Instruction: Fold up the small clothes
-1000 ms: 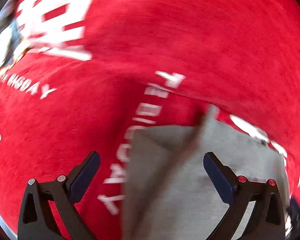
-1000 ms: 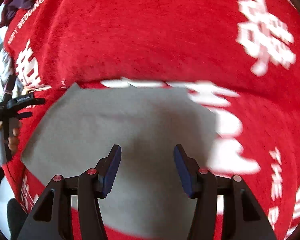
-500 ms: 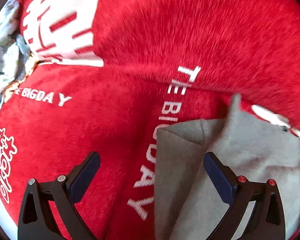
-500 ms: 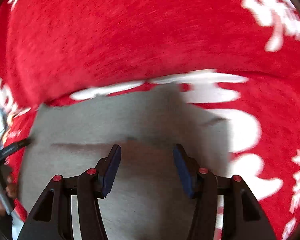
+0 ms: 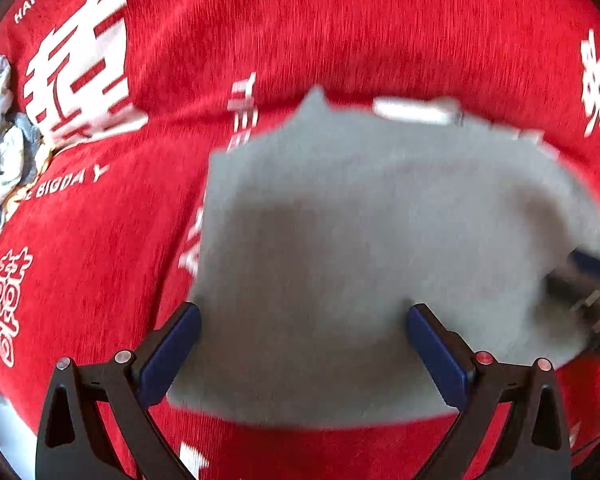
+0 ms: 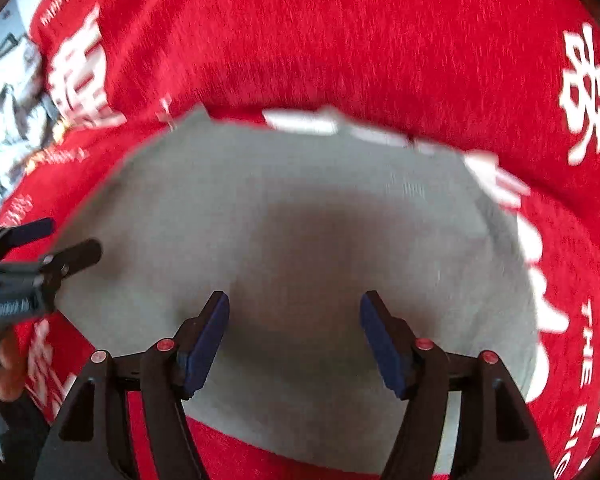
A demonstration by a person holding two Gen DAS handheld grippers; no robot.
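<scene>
I see the grey garment [image 6: 300,220] mid-frame on the red cloth [image 6: 340,40]; my right gripper [image 6: 294,336] has just widened, empty, my left gripper [image 5: 300,344] gapes wide. I should pinch one edge cleanly.

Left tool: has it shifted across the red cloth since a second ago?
Yes. The left tool has moved right, off the cloth's white lettering, and now hangs open over the grey garment.

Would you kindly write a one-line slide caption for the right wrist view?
Right gripper, fingers apart, above a flat grey garment on a red printed cloth; left gripper at its left edge.
</scene>
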